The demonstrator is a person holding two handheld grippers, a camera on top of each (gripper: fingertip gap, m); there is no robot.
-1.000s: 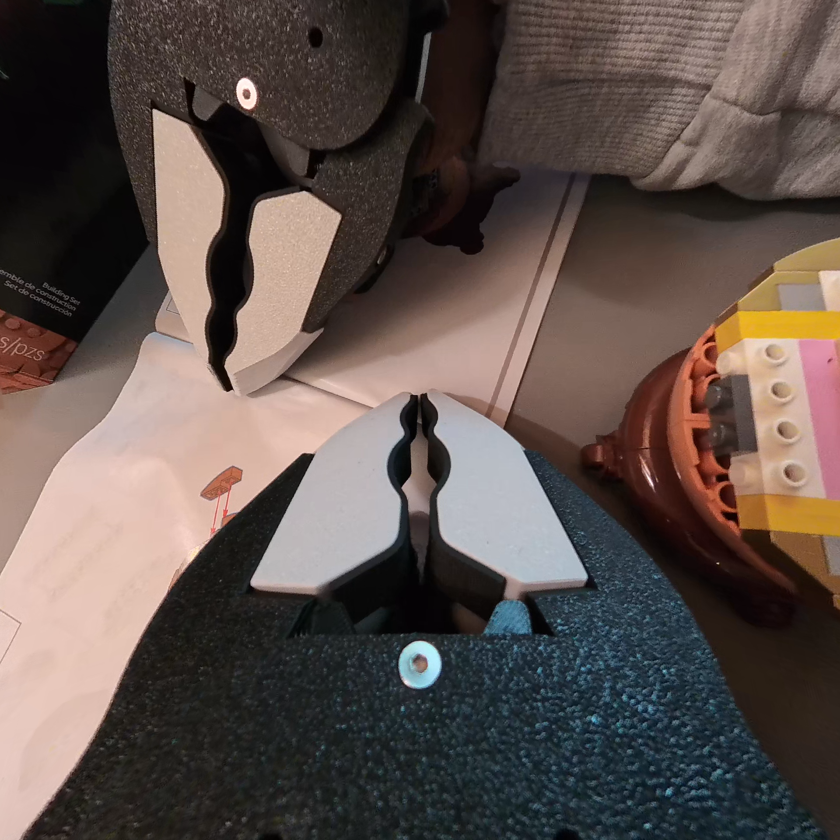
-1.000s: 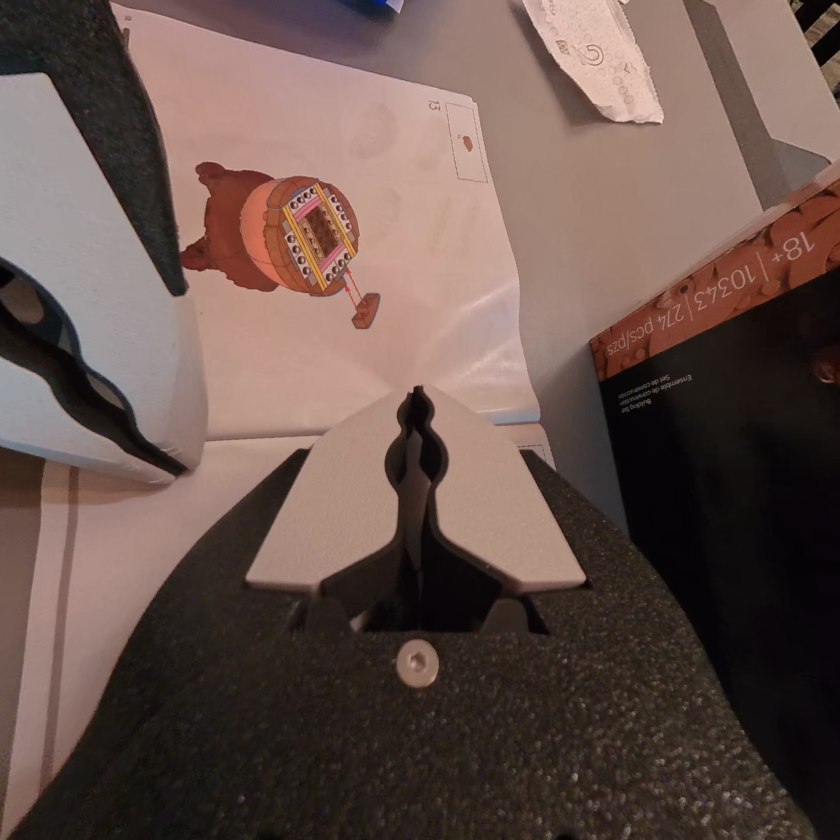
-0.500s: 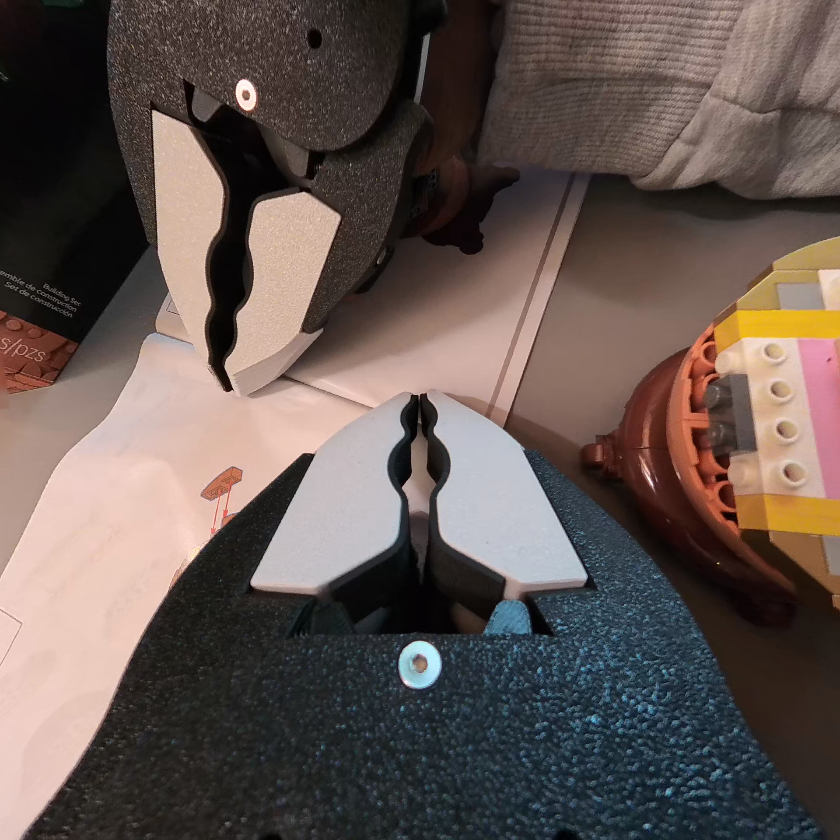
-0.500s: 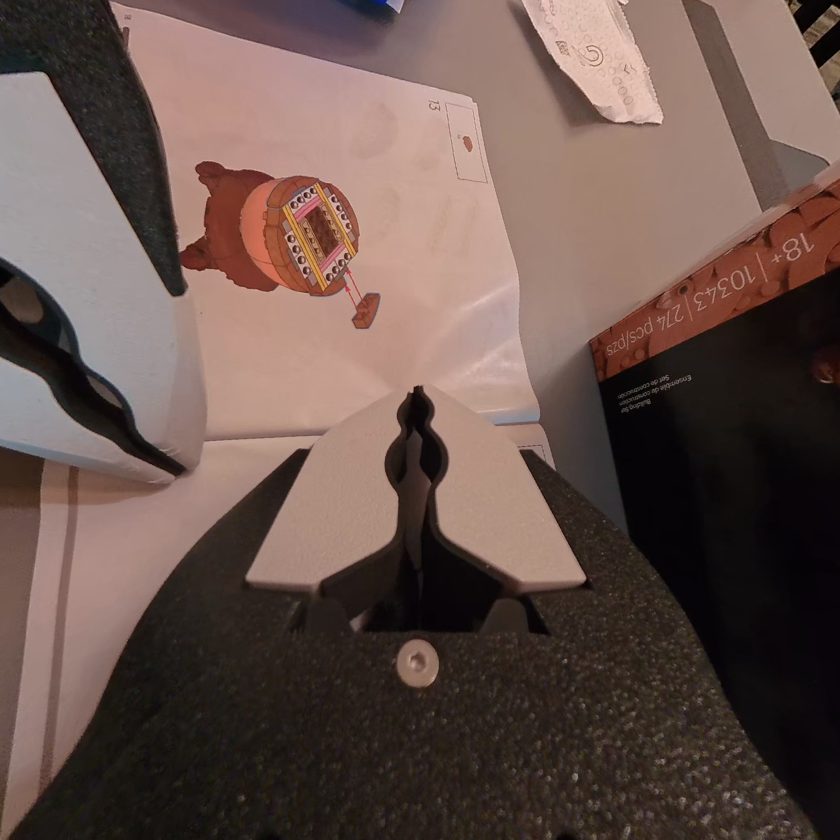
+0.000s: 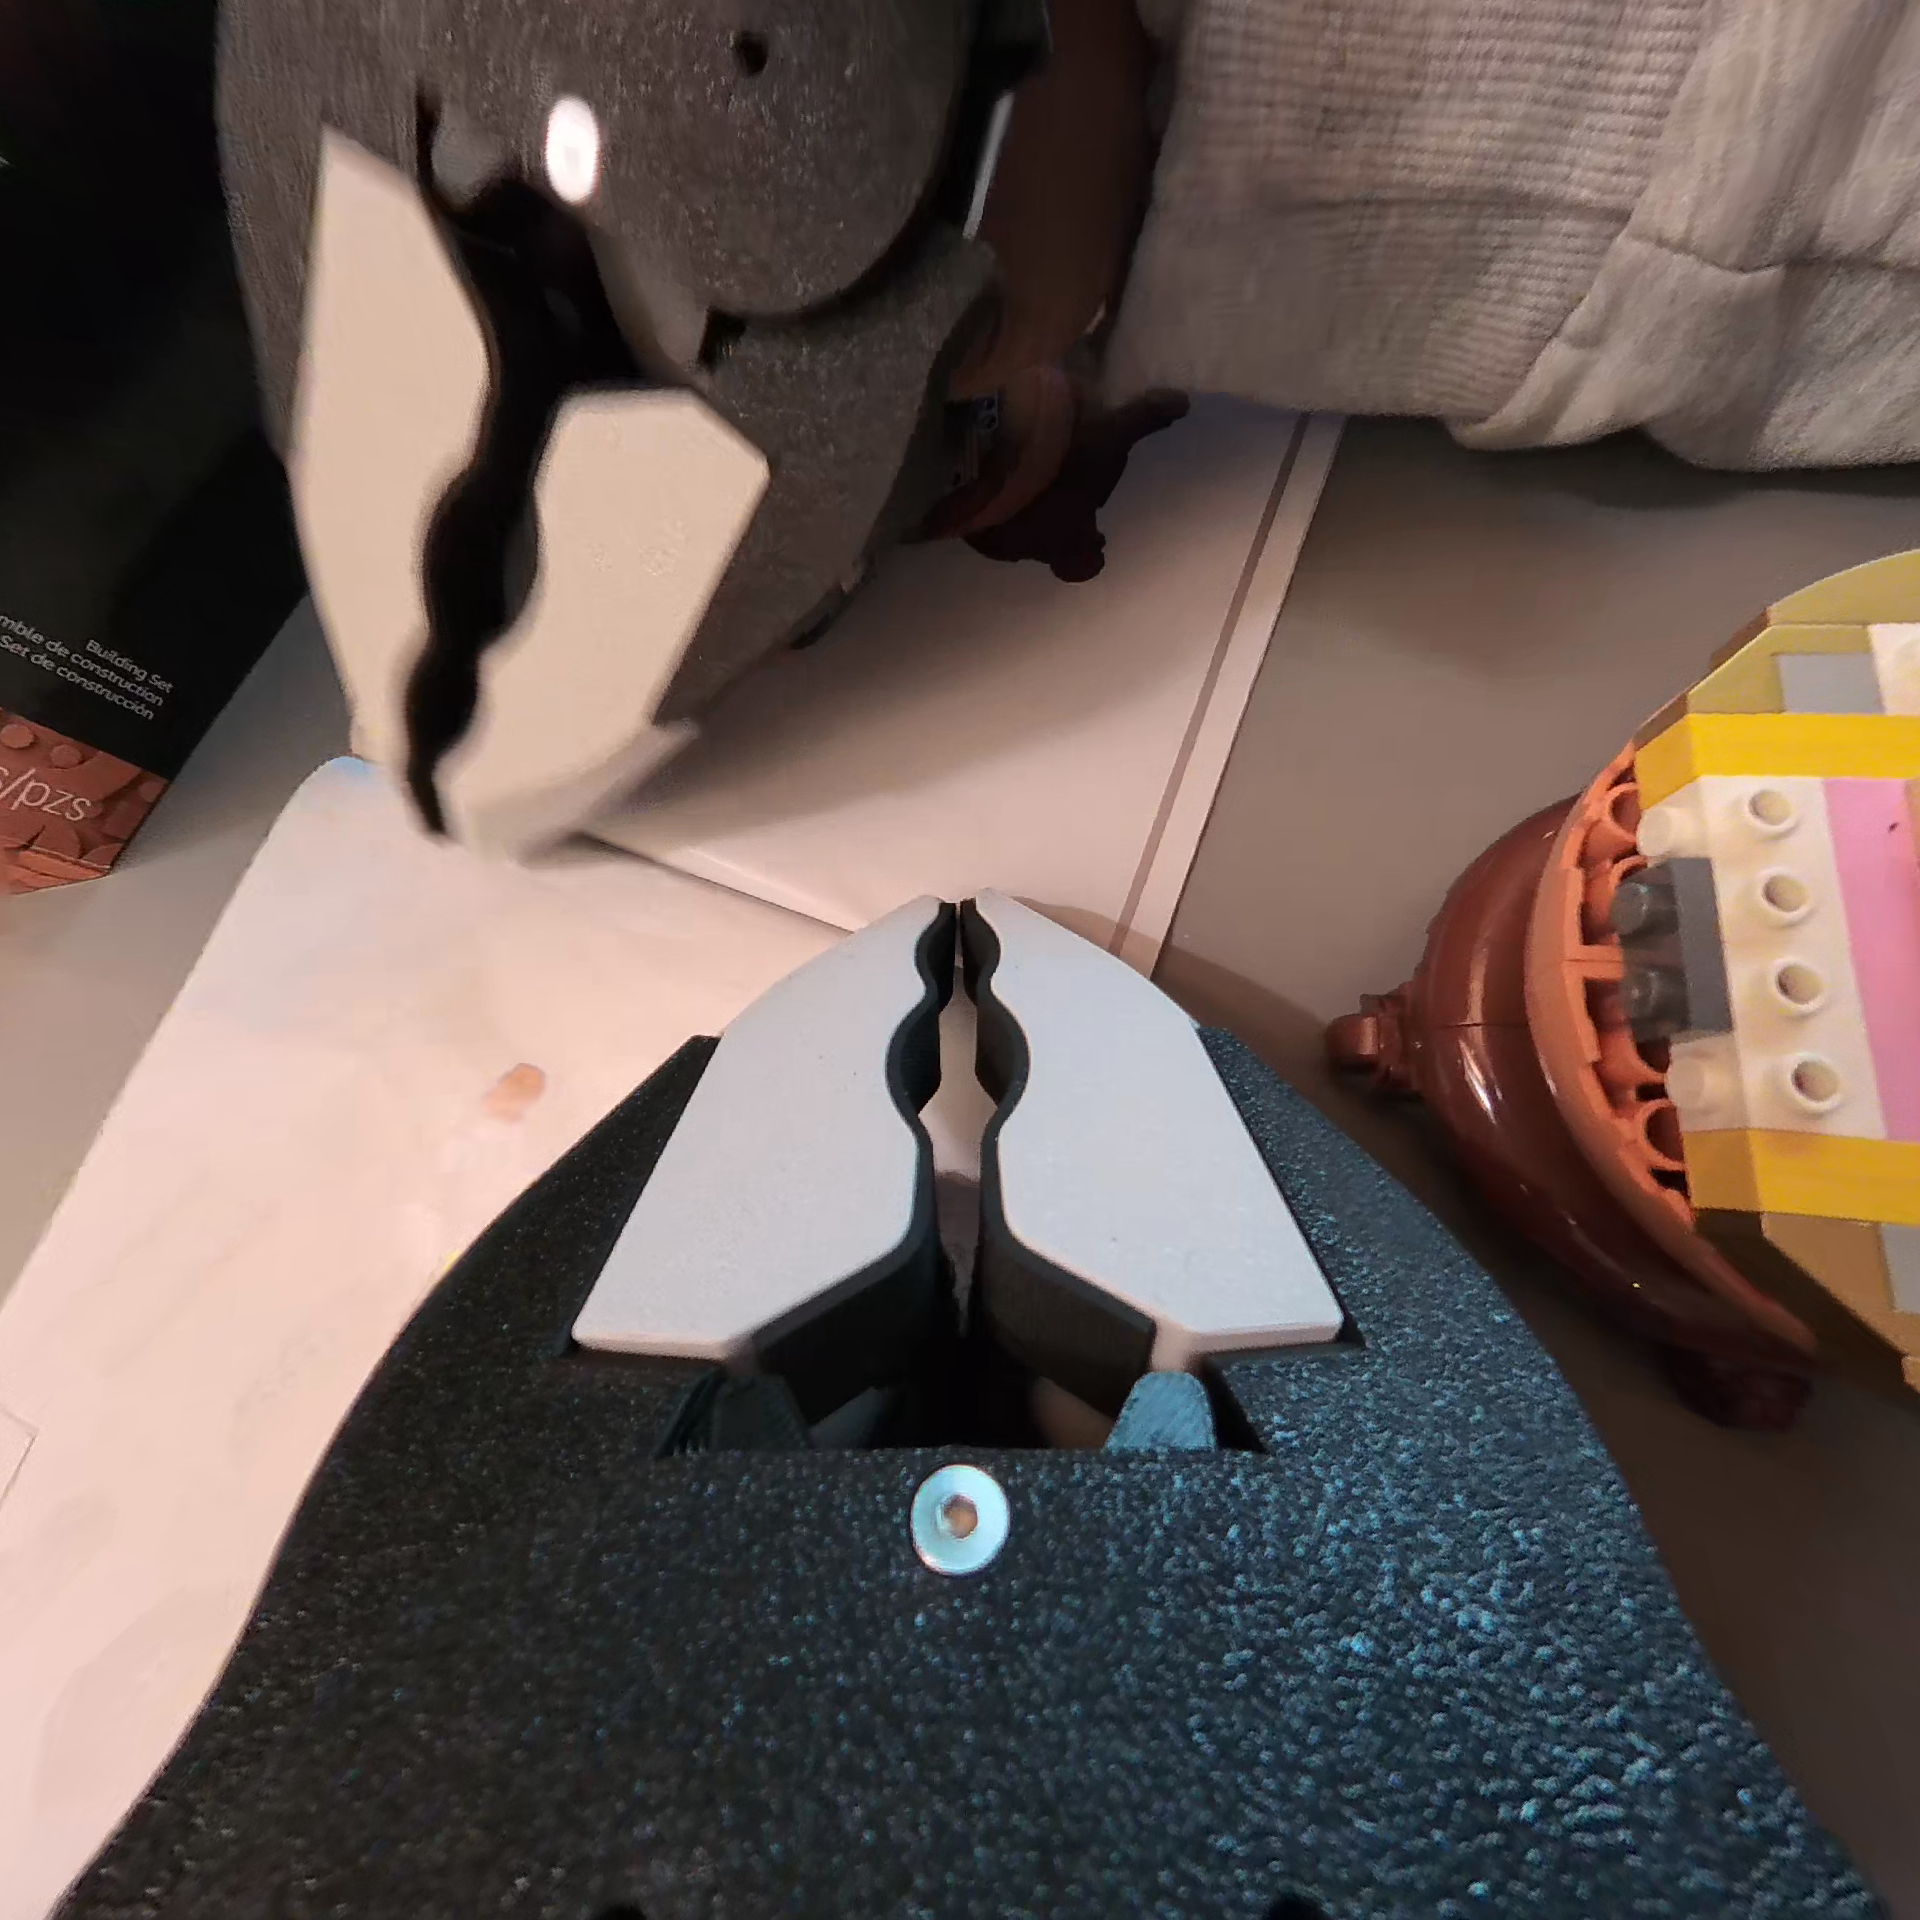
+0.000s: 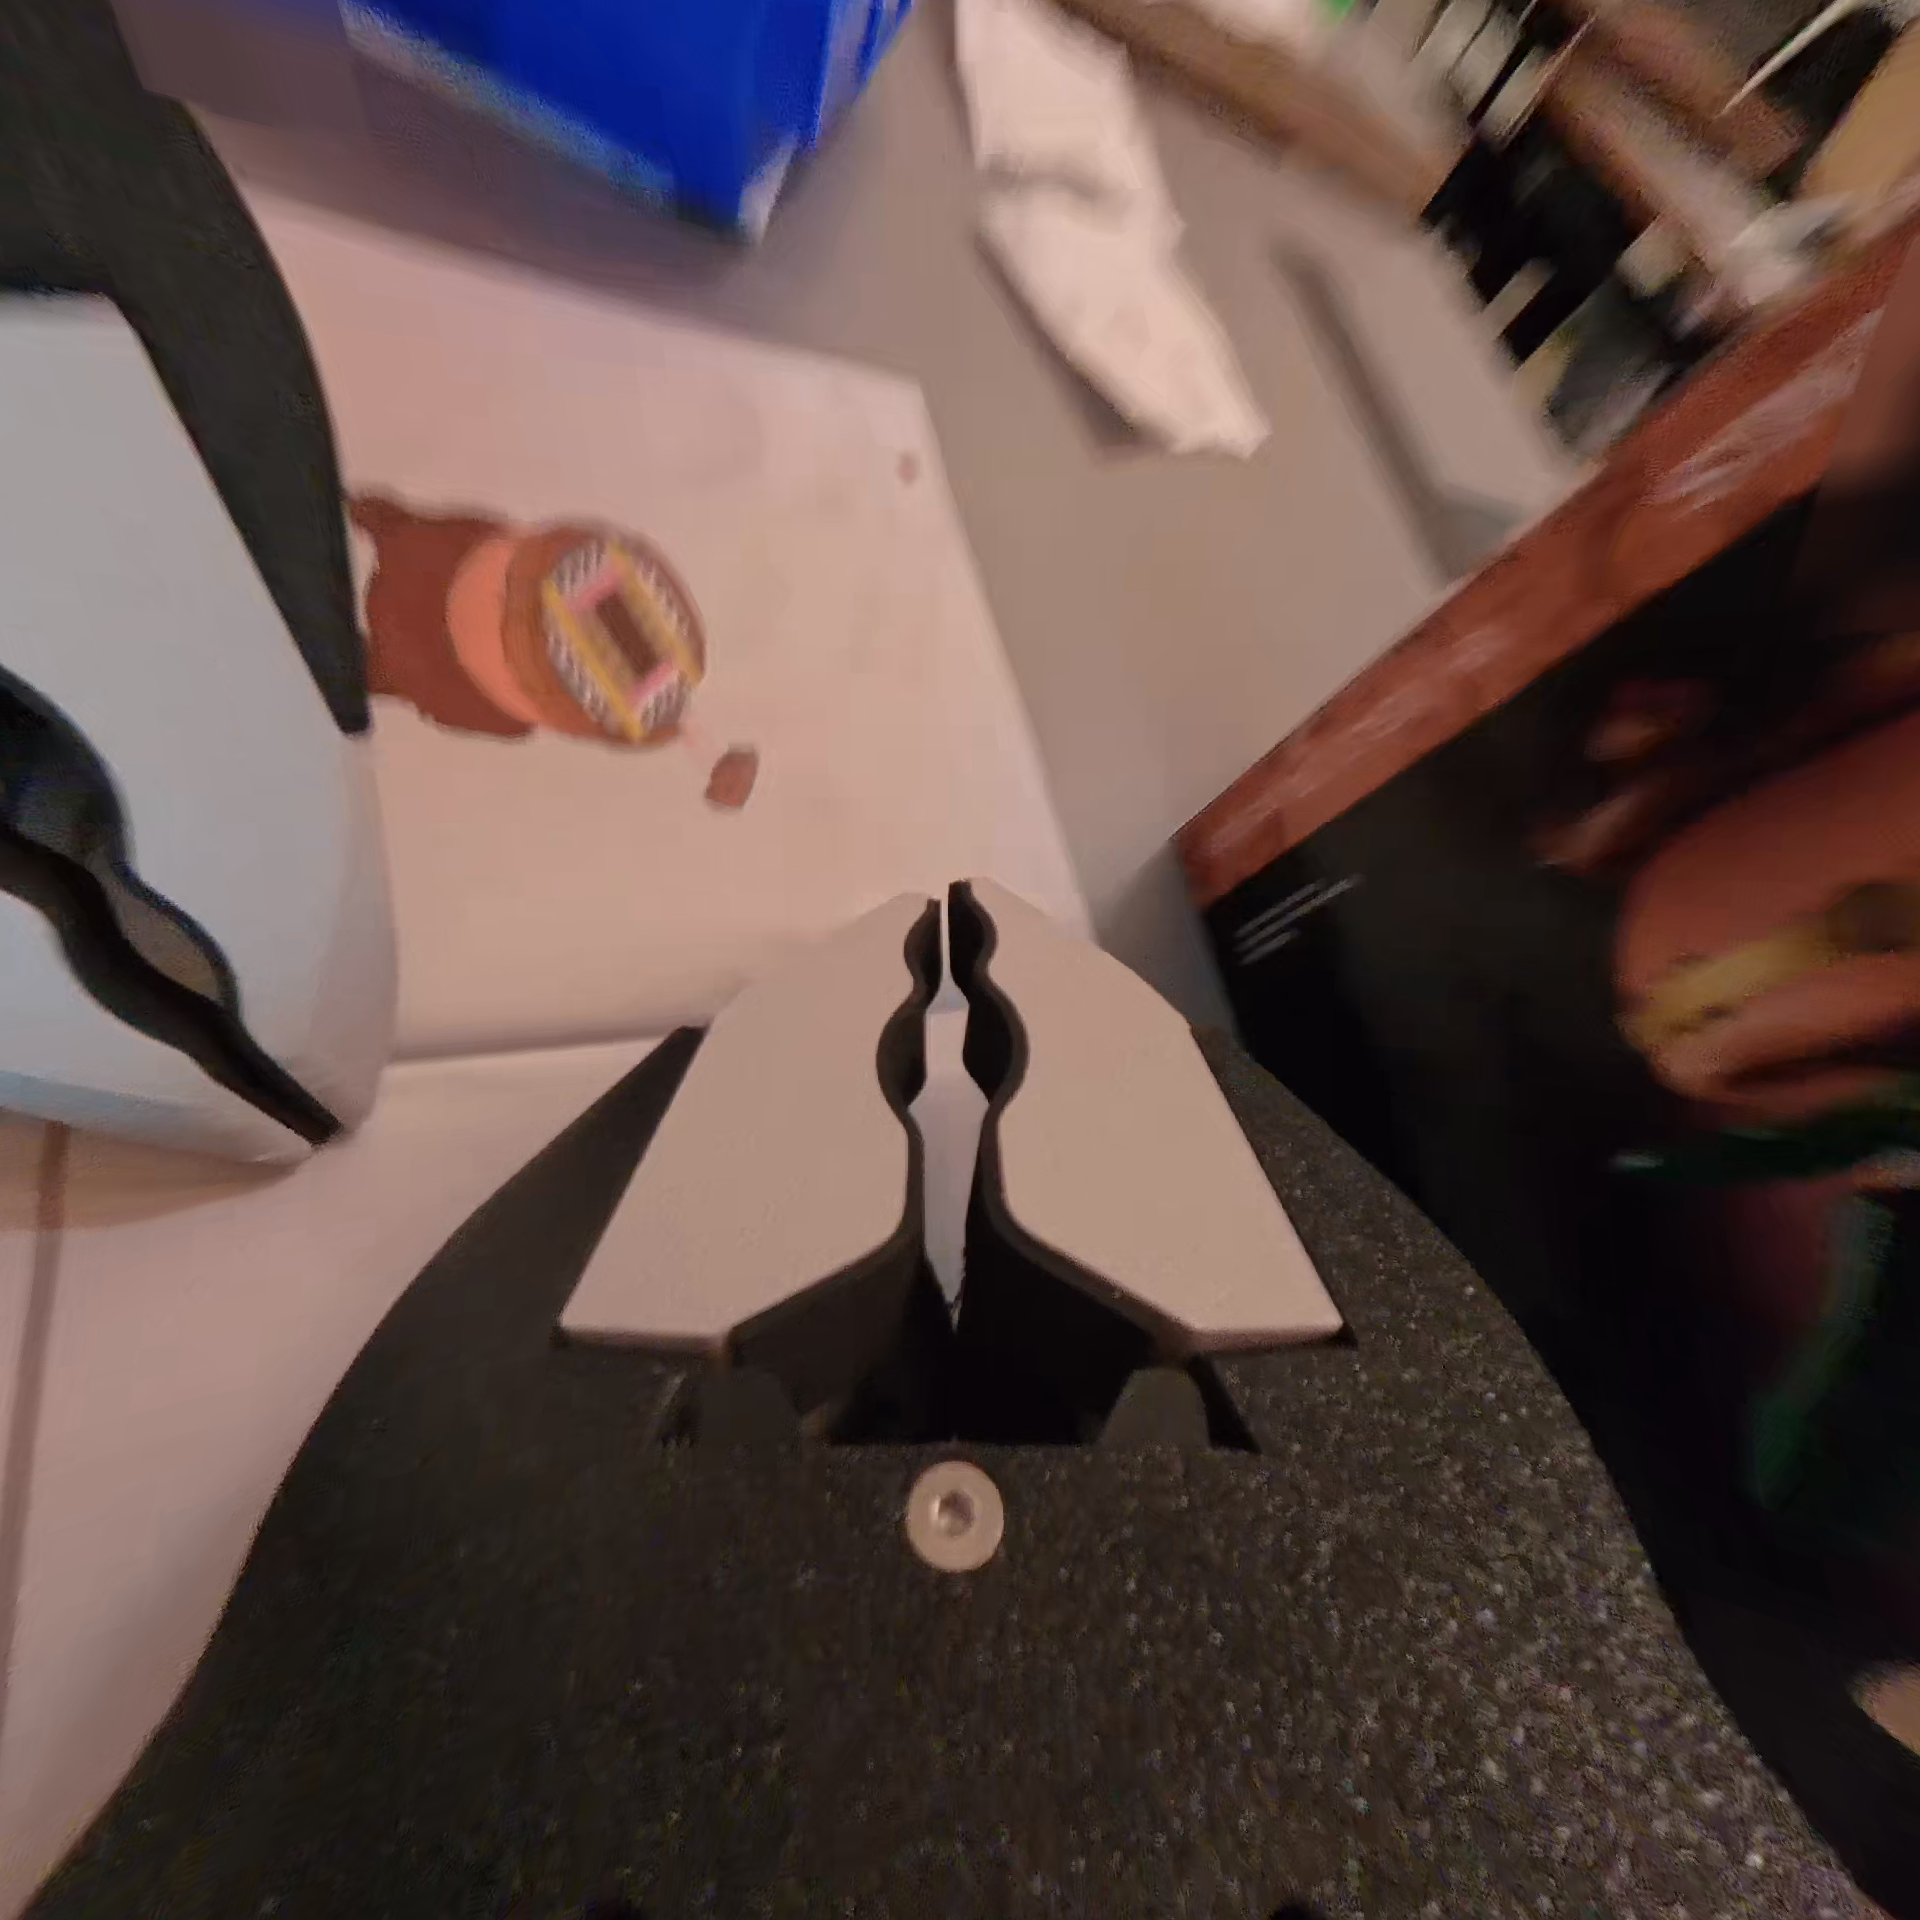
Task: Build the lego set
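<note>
A half-built lego model (image 5: 1683,997), a round brown body with yellow, white and pink bricks on top, lies on the grey table at the right of the left wrist view. My left gripper (image 5: 958,909) is shut and empty, over the open instruction booklet (image 5: 312,1039), left of the model. My right gripper (image 6: 945,894) is shut and empty over the booklet page (image 6: 644,862) that pictures the model. It also shows blurred at the top left of the left wrist view (image 5: 442,821). The left gripper shows at the left edge of the right wrist view (image 6: 301,1127).
The black set box (image 6: 1558,1039) stands right of my right gripper and shows at the left of the left wrist view (image 5: 94,520). A person's knitted sleeve (image 5: 1507,208) lies behind the booklet. A blue box (image 6: 644,94) and a crumpled white bag (image 6: 1122,291) lie farther back.
My right gripper has lifted and tilted, so its view is blurred and now takes in the blue box. The left gripper and the model have barely moved.
</note>
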